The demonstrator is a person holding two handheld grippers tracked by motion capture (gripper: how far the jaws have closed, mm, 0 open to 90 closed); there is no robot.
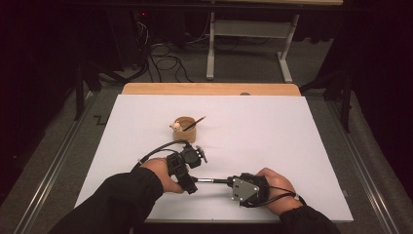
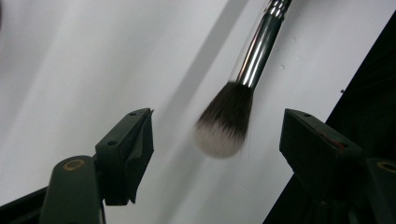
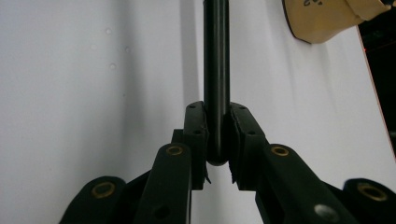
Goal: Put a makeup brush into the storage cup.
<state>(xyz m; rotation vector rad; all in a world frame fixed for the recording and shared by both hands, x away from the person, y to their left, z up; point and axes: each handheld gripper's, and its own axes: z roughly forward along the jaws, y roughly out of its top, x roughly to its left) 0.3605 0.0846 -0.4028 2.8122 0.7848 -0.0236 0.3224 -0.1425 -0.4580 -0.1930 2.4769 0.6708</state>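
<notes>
The right gripper (image 3: 217, 140) clamps the black handle end of a makeup brush (image 2: 243, 79), held level just above the white worktop (image 1: 292, 146). The left gripper (image 2: 217, 135) has its jaws spread, the bristle tip between them untouched.

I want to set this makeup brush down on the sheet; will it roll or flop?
The makeup brush probably rolls: its handle looks round and smooth. The bristles look soft and would likely splay if pushed. The metal ferrule and handle seem stiff, held level by the right gripper alone.
</notes>
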